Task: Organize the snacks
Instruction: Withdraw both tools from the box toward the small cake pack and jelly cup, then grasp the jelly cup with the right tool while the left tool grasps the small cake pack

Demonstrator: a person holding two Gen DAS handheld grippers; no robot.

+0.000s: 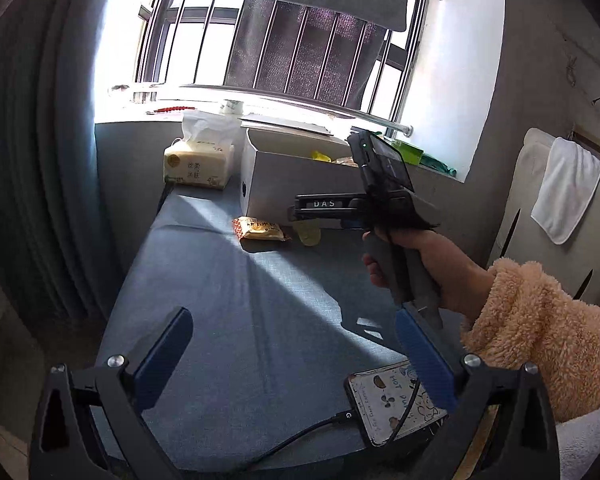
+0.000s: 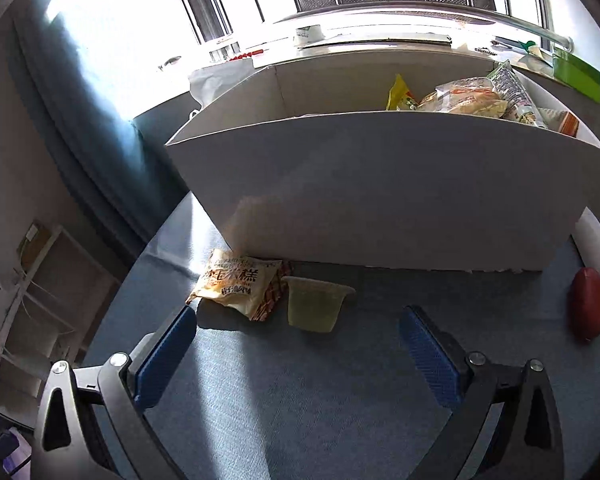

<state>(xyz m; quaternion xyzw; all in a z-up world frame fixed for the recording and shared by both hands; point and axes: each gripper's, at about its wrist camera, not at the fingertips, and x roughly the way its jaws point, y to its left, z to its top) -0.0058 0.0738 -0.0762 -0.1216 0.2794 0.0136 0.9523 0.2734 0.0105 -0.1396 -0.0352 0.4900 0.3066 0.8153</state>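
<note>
The right gripper is held wide open with nothing between its blue pads, low over the blue cloth surface and aimed at the foot of the white box. The left gripper is likewise spread wide and empty, kept back at the near end of the surface, just above a phone with a cable plugged in.

Just beyond the right gripper, a pale green jelly cup is seen lying on the cloth, and touching it on the left an orange-and-cream snack packet rests against the box wall. Farther right, well apart from these, a dark red oval snack lies near the box's right corner.

Inside the box, several wrapped snacks are already gathered at the right end, while its left part looks bare as far as can be seen.

The task is judged to be well under way but unfinished: three items appear to be left outside the box, and the jelly cup seems the nearest candidate for collection. A tissue pack stands at the far left, beside the box.
</note>
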